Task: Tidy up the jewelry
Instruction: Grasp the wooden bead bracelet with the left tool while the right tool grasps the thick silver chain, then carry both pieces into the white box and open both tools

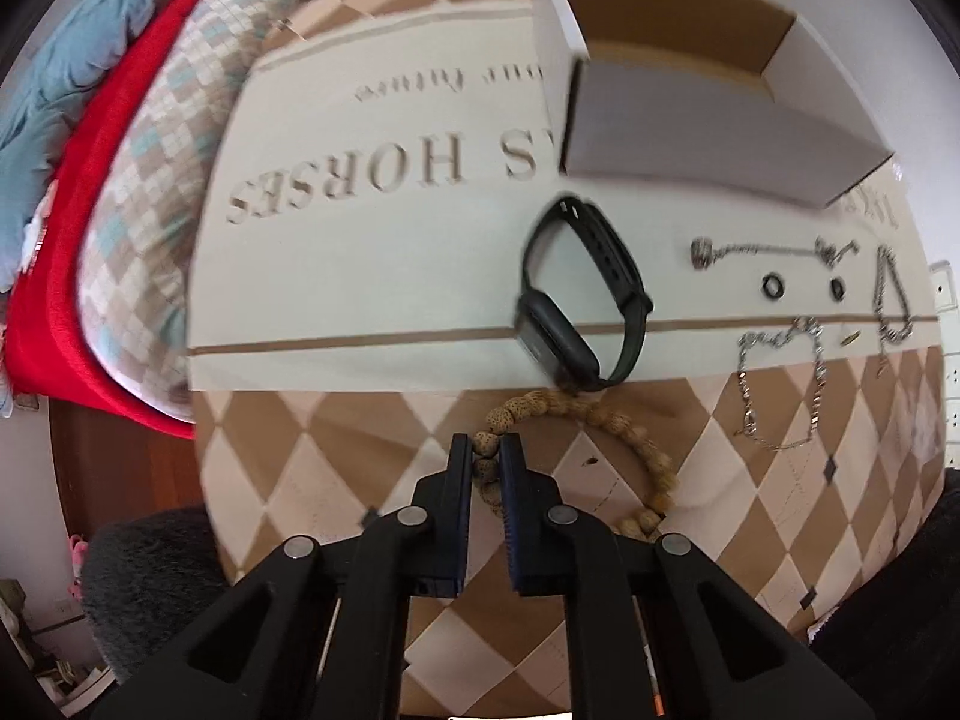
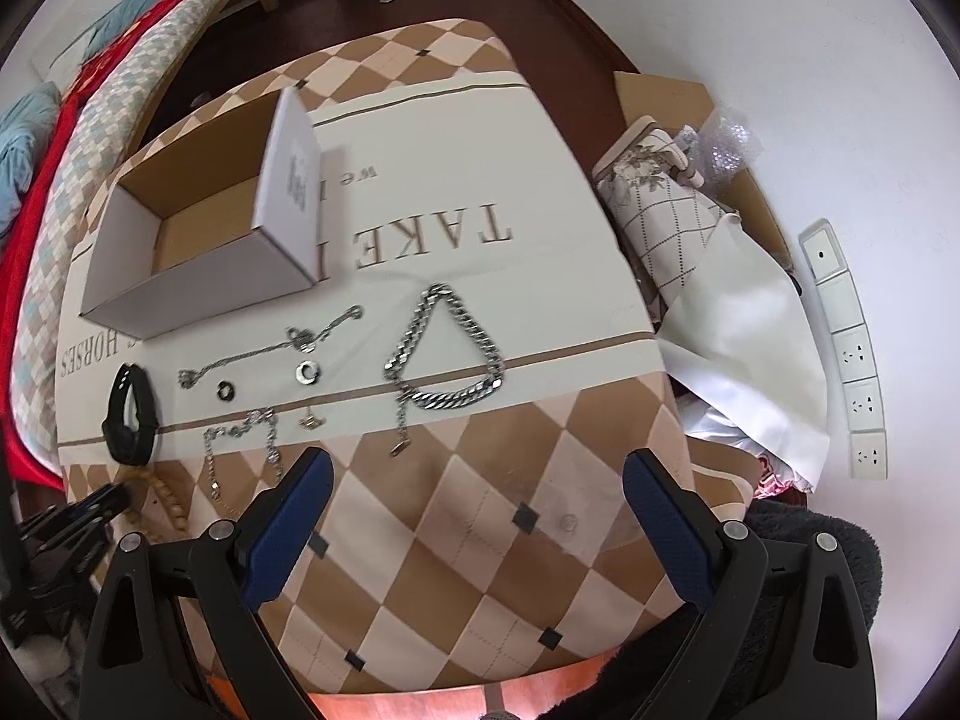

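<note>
My left gripper (image 1: 486,447) is shut on a wooden bead bracelet (image 1: 651,486) at the near edge of the cloth-covered table (image 1: 336,276). A black smartwatch (image 1: 582,300) lies just beyond it. An open white cardboard box (image 1: 702,126) stands further back. Thin silver chains (image 1: 780,384), two small rings (image 1: 773,286) and a thick silver chain (image 2: 444,354) lie to the right. My right gripper (image 2: 477,480) is open and empty above the table's near side, short of the thick chain. The box (image 2: 198,252) and watch (image 2: 129,414) also show in the right wrist view.
A bed with red and checked bedding (image 1: 120,192) lies left of the table. A cardboard box with cloth and bubble wrap (image 2: 708,228) sits to the right by a white wall with sockets (image 2: 852,354). A dark fuzzy seat (image 1: 138,576) is near the table's front.
</note>
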Motion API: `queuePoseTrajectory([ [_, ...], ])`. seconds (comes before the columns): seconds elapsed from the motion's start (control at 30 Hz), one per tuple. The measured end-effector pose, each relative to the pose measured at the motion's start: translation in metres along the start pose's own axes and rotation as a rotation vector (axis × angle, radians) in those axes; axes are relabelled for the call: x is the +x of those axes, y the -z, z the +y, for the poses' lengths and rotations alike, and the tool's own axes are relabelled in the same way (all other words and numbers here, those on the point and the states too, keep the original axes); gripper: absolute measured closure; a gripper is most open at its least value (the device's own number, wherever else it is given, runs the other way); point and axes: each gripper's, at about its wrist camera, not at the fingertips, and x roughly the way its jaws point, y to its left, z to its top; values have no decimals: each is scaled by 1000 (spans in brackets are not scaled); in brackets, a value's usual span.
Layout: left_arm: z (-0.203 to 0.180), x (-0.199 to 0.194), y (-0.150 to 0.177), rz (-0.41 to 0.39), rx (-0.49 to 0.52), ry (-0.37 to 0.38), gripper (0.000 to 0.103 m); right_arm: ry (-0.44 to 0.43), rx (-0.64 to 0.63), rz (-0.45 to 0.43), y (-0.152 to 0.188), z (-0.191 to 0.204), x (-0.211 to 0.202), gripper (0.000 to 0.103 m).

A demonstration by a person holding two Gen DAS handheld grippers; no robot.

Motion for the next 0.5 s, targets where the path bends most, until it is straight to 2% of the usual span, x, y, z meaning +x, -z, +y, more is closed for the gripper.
queuePoseTrajectory([
  [0.13,4,-30,1,-56,-2,5,96,12,50,-16,-6,-17,12,9],
  [0.27,-5,-57,-6,-120,17,24,97,-19,111,27,-14,-32,36,30],
  [0.3,-10,-62,-6,-131,21,30,97,-29,122,38,-16,-34,43,33],
  [0.43,-23,-83,-11,-174,38,53,97,-25,130,39,-23,-32,61,35],
  [0.47,-24,-86,-12,-182,42,54,97,-25,121,41,-24,-29,65,41],
  [0.5,-22,-87,-14,-186,43,55,97,-20,103,50,-24,-24,71,52],
])
